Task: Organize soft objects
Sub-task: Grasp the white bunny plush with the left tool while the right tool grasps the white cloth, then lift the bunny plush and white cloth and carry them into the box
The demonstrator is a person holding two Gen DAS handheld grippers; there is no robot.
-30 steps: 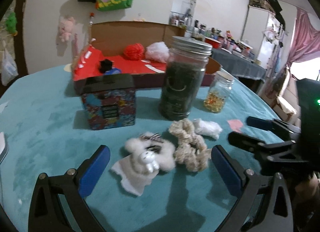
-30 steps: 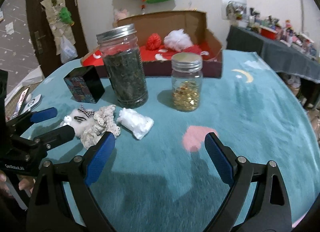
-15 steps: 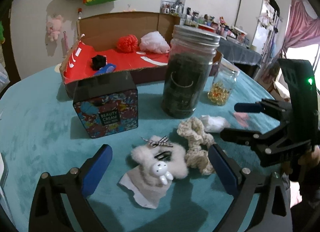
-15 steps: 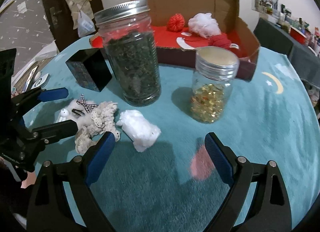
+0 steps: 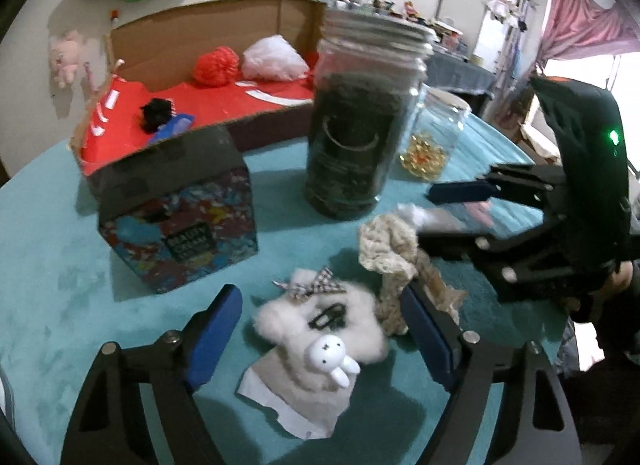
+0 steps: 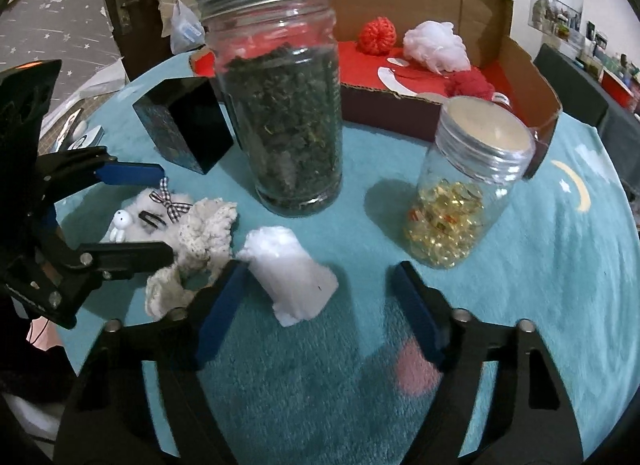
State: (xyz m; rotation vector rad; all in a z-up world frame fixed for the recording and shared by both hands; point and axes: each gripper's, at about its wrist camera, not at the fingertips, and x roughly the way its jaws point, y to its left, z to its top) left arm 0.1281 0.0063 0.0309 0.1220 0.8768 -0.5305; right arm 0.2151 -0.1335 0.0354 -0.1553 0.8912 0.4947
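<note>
Soft toys wait low in the frame: the left gripper [image 5: 320,339] is wide around the fluffy bunny [image 5: 324,329], the right gripper [image 6: 318,307] wide around the white puff [image 6: 290,275], ready to grab for the red box [image 6: 520,65].

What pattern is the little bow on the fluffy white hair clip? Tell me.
Black-and-white check on the small ribbon bow; clearest in the right wrist view.

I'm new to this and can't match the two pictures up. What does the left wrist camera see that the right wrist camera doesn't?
Only the left wrist view shows the pink curtain and the patterned face of the box. Only the right wrist view shows the door and the whole white wad. Both show the tall jar, small jar, fluffy bunny clip, cream scrunchie and red tray.
</note>
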